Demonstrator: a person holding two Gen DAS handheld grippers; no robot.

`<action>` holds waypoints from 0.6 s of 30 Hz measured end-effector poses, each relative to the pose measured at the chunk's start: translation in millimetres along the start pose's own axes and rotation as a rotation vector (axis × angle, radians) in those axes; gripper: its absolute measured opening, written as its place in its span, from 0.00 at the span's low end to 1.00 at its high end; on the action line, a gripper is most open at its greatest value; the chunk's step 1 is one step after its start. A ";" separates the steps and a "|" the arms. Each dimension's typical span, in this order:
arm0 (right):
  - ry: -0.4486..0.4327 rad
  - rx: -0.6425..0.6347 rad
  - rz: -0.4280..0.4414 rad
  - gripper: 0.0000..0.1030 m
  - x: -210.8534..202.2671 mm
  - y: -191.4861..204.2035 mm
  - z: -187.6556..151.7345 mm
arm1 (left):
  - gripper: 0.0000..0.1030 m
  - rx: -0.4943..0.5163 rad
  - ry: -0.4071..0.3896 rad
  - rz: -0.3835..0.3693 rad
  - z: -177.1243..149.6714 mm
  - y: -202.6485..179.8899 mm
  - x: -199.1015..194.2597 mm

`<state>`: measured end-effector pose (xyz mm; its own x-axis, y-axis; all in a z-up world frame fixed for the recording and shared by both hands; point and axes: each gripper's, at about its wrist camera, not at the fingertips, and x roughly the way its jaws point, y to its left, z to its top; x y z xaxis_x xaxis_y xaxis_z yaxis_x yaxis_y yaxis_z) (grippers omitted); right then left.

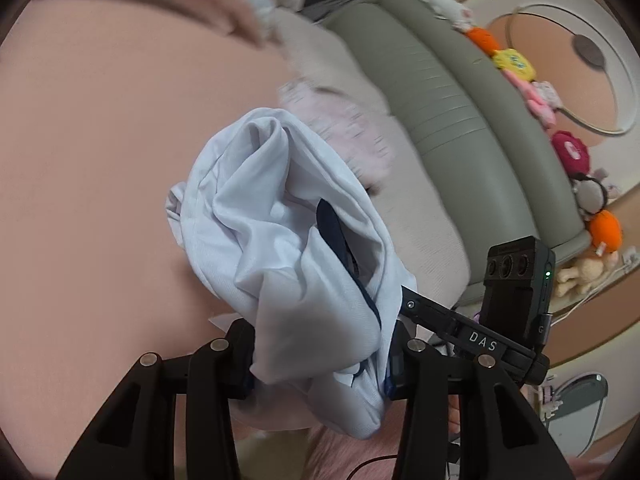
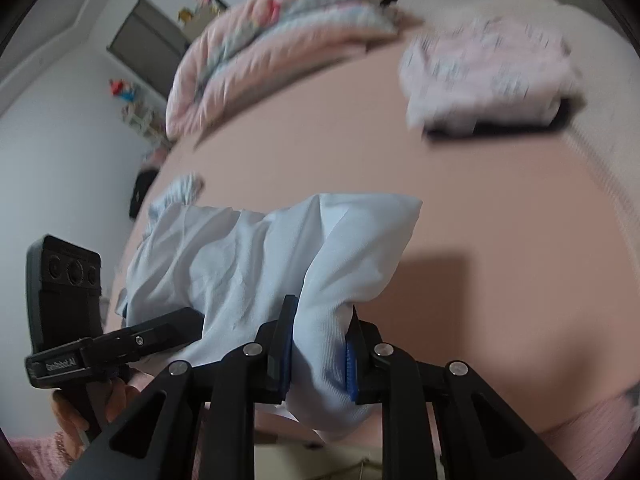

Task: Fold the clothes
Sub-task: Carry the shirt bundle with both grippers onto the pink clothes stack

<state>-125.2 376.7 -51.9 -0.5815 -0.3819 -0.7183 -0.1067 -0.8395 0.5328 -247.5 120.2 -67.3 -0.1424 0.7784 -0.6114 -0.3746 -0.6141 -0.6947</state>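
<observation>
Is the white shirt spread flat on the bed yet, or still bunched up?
Bunched. The shirt hangs in crumpled folds between the left gripper and right gripper, both clamped on it, above the pink bed.

Materials and finishes: cloth on matt bedding, hard black gripper parts.

White garment (image 1: pixel 288 240): thin, smooth woven cloth, faint sheen, dark navy trim. Left gripper (image 1: pixel 320 364) and right gripper (image 2: pixel 320 354): matt black plastic with bright metal rivets; right pads (image 2: pixel 351 368) blue, ribbed. Bed sheet (image 2: pixel 460 208): matt pink cloth. Headboard (image 1: pixel 452 120): smooth grey-green leather-like padding. Quilt (image 2: pixel 280 36): soft, puffy cloth.
</observation>
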 end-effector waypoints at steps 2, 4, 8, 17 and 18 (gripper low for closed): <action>-0.039 0.008 0.008 0.18 -14.2 -4.5 20.4 | 0.40 0.032 -0.005 -0.022 33.8 -20.2 15.6; -0.077 0.016 -0.003 0.18 -26.1 -18.4 50.9 | 0.40 0.070 -0.008 -0.035 63.9 -39.3 33.8; -0.135 0.031 -0.041 0.18 -41.2 -51.2 113.9 | 0.40 0.126 -0.015 -0.048 120.1 -69.4 76.1; -0.176 0.039 -0.132 0.18 -27.9 -120.3 218.1 | 0.40 0.138 -0.033 -0.068 194.9 -72.2 146.6; -0.172 0.041 -0.142 0.18 -21.6 -127.8 224.8 | 0.40 0.135 -0.030 -0.064 197.9 -67.8 157.5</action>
<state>-280.3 579.1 -3.9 -0.6871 -0.1863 -0.7023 -0.2279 -0.8625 0.4518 -425.9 310.1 -41.5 -0.1414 0.8201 -0.5544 -0.5033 -0.5418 -0.6732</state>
